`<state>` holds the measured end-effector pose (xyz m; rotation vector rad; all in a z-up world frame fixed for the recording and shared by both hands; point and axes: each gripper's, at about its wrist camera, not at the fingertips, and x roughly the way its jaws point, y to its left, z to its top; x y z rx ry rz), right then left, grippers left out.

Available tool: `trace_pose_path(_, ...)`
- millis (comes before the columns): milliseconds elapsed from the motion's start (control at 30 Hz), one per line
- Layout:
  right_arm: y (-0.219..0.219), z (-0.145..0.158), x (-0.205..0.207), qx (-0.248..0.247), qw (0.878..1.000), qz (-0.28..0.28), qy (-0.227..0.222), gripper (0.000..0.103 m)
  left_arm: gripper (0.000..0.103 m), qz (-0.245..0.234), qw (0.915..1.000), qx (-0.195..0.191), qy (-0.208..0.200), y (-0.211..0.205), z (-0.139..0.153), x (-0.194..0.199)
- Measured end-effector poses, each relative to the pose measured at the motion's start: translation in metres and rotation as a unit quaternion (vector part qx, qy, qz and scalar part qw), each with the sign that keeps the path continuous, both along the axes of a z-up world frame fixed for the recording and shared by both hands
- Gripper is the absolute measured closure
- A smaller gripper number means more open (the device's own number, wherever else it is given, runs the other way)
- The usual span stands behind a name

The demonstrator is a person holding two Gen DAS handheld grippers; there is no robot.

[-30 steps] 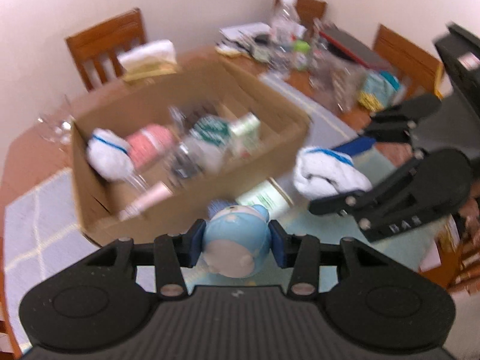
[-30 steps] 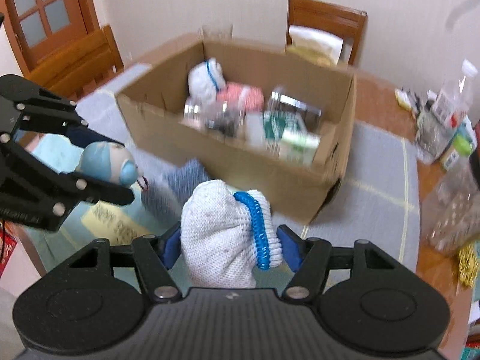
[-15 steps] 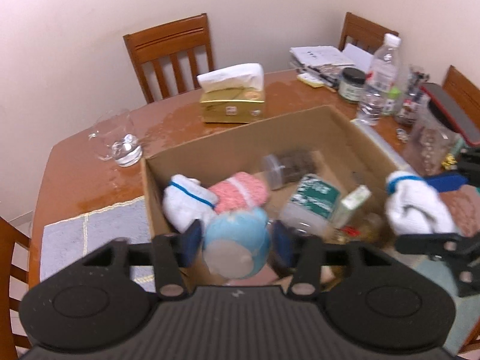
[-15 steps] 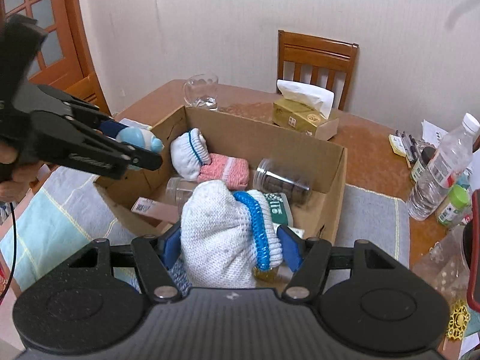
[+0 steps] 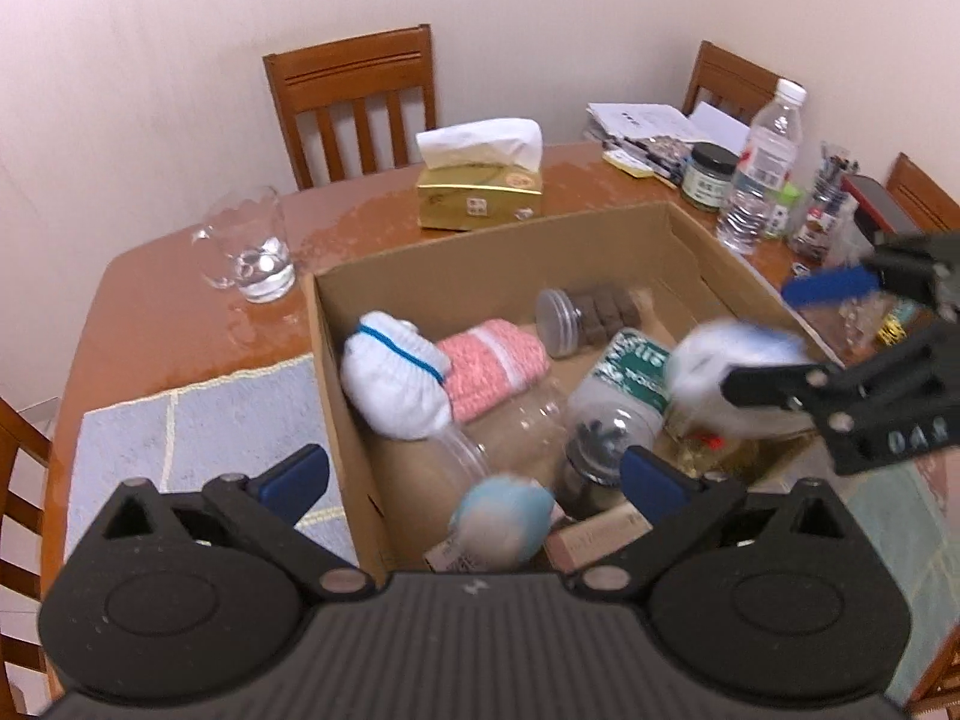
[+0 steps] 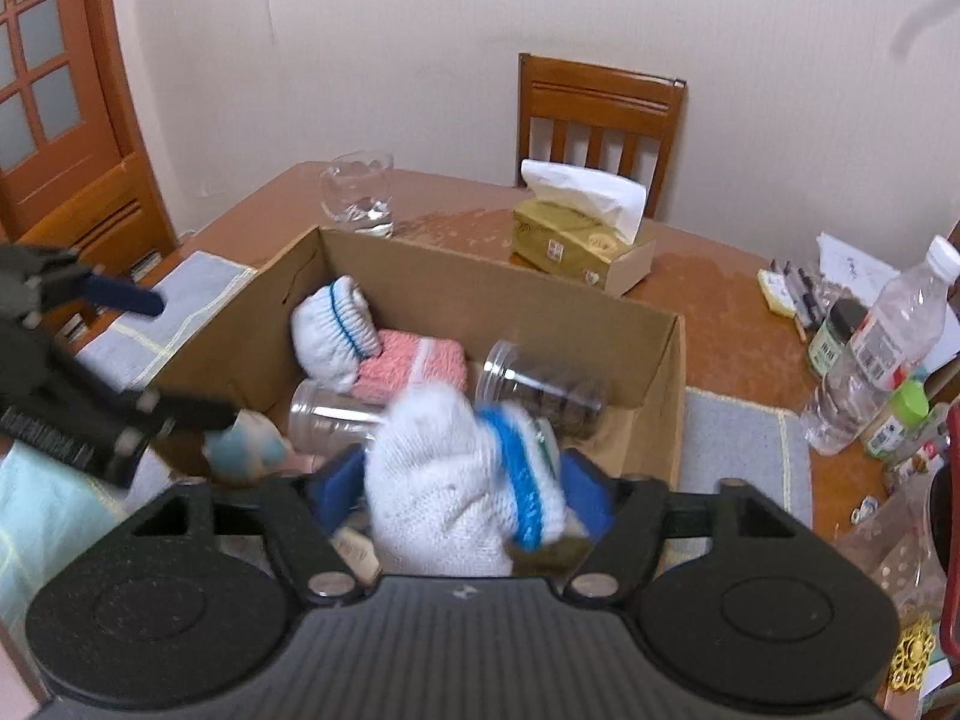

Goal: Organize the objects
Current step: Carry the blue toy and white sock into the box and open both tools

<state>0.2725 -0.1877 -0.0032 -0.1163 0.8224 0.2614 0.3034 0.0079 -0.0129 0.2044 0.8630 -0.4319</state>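
Both hand-held grippers' jaws have just been opening over the cardboard box [image 5: 690, 228]. The left hand-held gripper [image 5: 474, 474] is spread wide, the blue toy [image 5: 504, 516] loose directly below; the right hand-held gripper [image 6: 462, 480] is part-spread, the white glove [image 6: 456, 480] between its pads.

The cardboard box [image 5: 510, 240] sits on the worktop [image 5: 150, 324], partly on a placemat [image 5: 198, 420]. Behind the box stands the tissue box [image 5: 480, 198]; behind that, a chair [image 5: 354, 102]. The glass [image 5: 249, 252] stands behind the box's left corner. Inside the box, a rolled sock [image 5: 393, 384] lies at the left wall, a folded cloth [image 5: 492, 369] touching it on the right, and a jar [image 5: 585, 315] lies right of the cloth. Right of the box stands a water bottle [image 5: 762, 168].
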Motion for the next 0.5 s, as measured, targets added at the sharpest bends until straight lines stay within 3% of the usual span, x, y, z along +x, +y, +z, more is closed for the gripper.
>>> trace_pose_path(67, 0.006, 0.003, 0.001, -0.017, 1.000, -0.012, -0.017, 0.000, 0.001, -0.005, 1.0000, 0.004, -0.002, 0.001, -0.001, -0.005)
trace_pose_path(300, 0.018, 0.001, -0.004, -0.038, 0.998, -0.040, -0.019, 0.000, 0.001, -0.025, 0.9996, 0.000, -0.012, 0.008, 0.002, -0.017)
trace_pose_path(500, 0.017, -0.006, -0.028, -0.047, 0.996, -0.080, -0.011, 0.000, 0.001, -0.006, 0.9999, 0.002, -0.014, 0.017, 0.000, -0.031)
